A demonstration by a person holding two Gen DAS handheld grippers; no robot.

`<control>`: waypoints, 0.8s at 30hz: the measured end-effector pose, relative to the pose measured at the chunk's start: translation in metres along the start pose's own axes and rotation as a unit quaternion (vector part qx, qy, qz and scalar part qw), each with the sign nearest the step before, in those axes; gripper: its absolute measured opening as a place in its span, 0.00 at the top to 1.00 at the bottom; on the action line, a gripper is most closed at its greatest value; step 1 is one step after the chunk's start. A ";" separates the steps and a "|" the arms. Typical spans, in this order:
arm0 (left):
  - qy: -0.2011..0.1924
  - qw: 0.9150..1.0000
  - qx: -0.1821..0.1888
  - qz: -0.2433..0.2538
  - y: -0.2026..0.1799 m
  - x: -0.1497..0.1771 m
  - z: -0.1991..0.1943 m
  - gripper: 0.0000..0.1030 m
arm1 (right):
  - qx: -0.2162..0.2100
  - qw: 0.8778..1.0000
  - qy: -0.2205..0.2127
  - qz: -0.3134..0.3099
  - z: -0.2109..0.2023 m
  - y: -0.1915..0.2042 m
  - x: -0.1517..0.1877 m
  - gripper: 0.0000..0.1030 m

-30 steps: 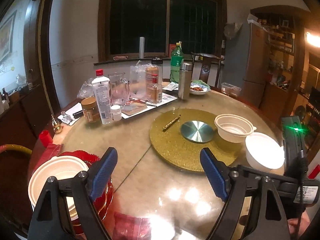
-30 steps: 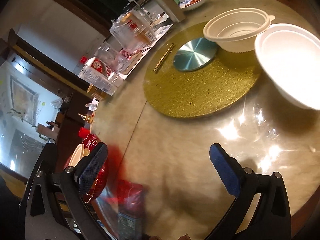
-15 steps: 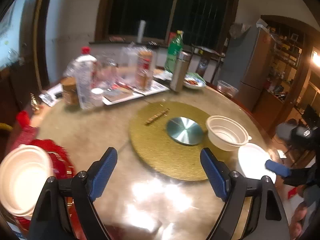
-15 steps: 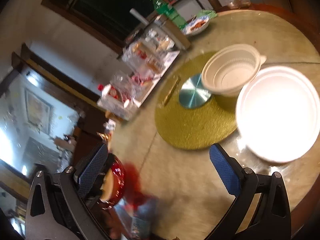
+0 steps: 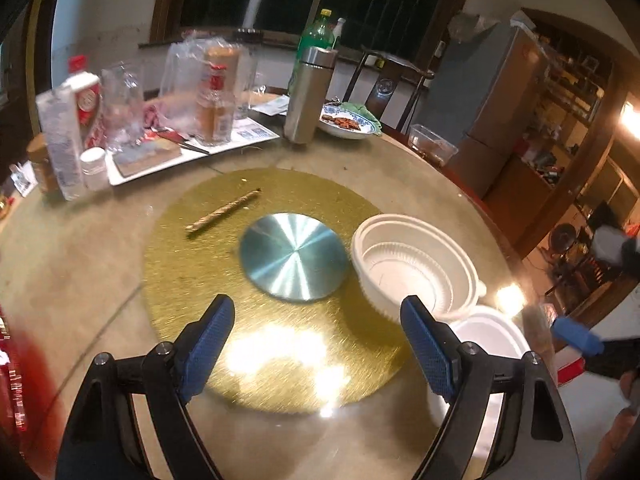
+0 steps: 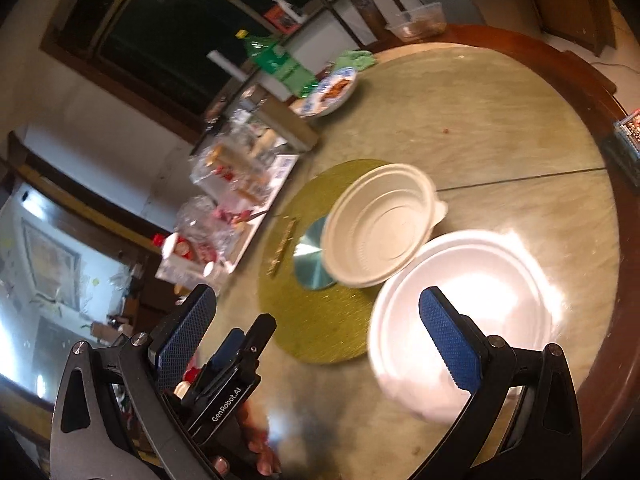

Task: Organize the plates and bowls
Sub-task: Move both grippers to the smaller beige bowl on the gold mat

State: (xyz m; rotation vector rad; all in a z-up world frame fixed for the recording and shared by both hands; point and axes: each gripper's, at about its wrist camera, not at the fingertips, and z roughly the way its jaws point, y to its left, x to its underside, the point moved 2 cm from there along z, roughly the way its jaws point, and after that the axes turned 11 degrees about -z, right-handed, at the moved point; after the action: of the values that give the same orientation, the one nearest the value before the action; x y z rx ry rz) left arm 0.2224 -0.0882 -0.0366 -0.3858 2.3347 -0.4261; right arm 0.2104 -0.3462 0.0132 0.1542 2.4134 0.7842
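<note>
We list, on the round table [image 5: 80,264]: one gold mat [image 5: 208,264] at the centre, bearing a silver metal disc [image 5: 294,256] and a thin gold stick [image 5: 222,214].

One ribbed white bowl [image 5: 416,266], upright and empty, sitting on the mat's right edge, just beside the disc; in the right wrist view [image 6: 380,228] it overlaps the disc.

One smooth white bowl [image 6: 464,316], wider, on the bare table nearer us, its rim touching or nearly touching the ribbed bowl; we cannot tell which. In the left wrist view [image 5: 492,332] it lies partly behind the right finger.

Far side of the table: a white tray [image 5: 168,160] crowded with bottles and jars, a steel flask [image 5: 310,94], a green bottle [image 5: 316,36], a patterned dish of food [image 5: 346,122].

Our left gripper [image 5: 316,344] hangs over the mat's near edge, jaws spread wide, nothing between them.

Our right gripper [image 6: 316,332] hangs over the table's near side, jaws likewise wide apart and empty; its right finger lies across the smooth bowl in the picture, and whether it touches we cannot tell.
</note>
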 end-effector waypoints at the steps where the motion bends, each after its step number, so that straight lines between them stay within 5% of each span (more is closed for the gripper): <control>1: 0.001 1.000 0.002 -0.006 -0.002 -0.003 0.005 0.17 | 0.002 1.000 0.003 0.008 0.003 -0.007 -0.004 0.00; 11: 0.033 0.999 0.009 -0.041 -0.017 -0.017 0.054 0.17 | 0.046 0.997 0.050 0.024 0.050 -0.040 -0.044 0.05; 15: 0.046 0.998 0.013 -0.044 -0.022 -0.016 0.066 0.17 | 0.074 0.994 0.074 0.016 0.065 -0.043 -0.049 0.18; 24: 0.073 0.997 0.024 -0.029 -0.030 -0.011 0.086 0.17 | 0.121 0.987 0.103 0.005 0.089 -0.053 -0.052 0.18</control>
State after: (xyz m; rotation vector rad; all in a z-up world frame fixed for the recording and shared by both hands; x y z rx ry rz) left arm 0.2949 -0.1273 -0.0762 -0.4120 2.4537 -0.5549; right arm 0.3067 -0.3595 -0.0489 0.1887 2.7033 0.5294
